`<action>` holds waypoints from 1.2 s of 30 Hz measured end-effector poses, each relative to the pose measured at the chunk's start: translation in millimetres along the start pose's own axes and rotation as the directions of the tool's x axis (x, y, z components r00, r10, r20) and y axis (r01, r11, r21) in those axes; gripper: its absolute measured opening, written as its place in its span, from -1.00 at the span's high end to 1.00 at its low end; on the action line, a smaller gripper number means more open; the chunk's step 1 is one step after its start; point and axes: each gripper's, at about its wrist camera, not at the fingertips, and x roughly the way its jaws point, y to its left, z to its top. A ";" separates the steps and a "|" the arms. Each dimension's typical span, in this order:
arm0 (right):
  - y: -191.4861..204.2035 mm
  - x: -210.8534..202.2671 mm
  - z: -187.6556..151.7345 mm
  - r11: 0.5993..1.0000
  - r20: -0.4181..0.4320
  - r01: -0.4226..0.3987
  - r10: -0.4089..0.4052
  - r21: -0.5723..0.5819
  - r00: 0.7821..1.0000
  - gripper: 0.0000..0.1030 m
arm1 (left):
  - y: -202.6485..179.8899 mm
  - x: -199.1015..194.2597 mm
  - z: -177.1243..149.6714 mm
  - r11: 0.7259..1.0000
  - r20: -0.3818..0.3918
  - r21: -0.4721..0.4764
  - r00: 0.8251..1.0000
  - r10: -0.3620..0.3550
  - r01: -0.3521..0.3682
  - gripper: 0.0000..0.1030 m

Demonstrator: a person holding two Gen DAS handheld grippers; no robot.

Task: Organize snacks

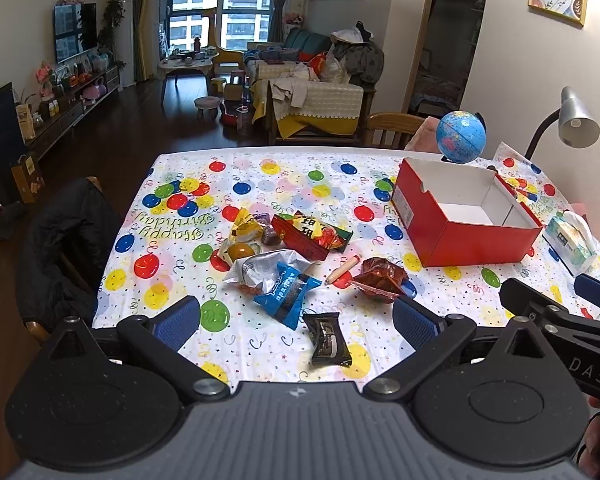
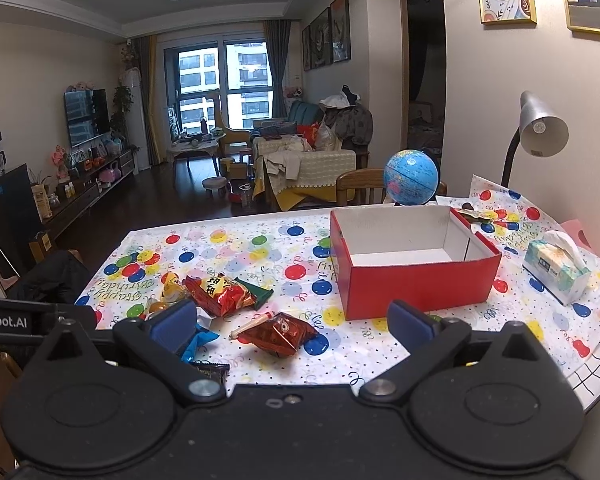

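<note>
Snacks sit loose mid-frame on the balloon-print worktop (image 1: 260,176), none boxed yet. Left claw (image 1: 296,316) and right claw (image 2: 290,326) both spread apart, holding nothing. Nearest, low centre: small black foil packet (image 1: 327,339), then blue foil packet (image 1: 286,294) and crinkled dark-red wrapper (image 2: 278,332). All look light, soft, slippery; I'd pinch a crimped end seam, not the puffy middle. Farther, right of centre: open red cardboard box (image 1: 480,240), empty, white inside.

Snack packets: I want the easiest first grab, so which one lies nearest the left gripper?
The small black packet, lying alone between the open left gripper fingers, nearer than the blue packet and the rest of the pile.
</note>
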 end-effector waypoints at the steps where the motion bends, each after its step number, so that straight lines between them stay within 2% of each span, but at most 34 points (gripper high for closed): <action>1: 0.0 0.0 -0.4 1.000 -0.001 0.000 0.000 0.001 1.000 -0.97 | -0.3 -0.2 0.8 1.000 0.002 0.003 1.000 -0.003 0.003 -1.00; 21: -1.8 5.4 3.3 1.000 0.001 0.000 0.000 0.000 1.000 -0.98 | -2.1 3.9 3.3 1.000 0.001 0.007 1.000 -0.019 0.019 -1.00; 29: -9.0 23.4 3.1 1.000 -0.033 -0.027 0.026 -0.006 0.999 -0.98 | -5.0 24.2 5.7 1.000 -0.032 -0.026 0.999 -0.013 0.012 -1.00; 36: -20.3 53.4 5.1 0.999 -0.048 -0.049 0.049 -0.017 0.998 -0.97 | -4.3 51.7 7.0 0.998 -0.062 -0.056 0.998 0.022 -0.026 -1.00</action>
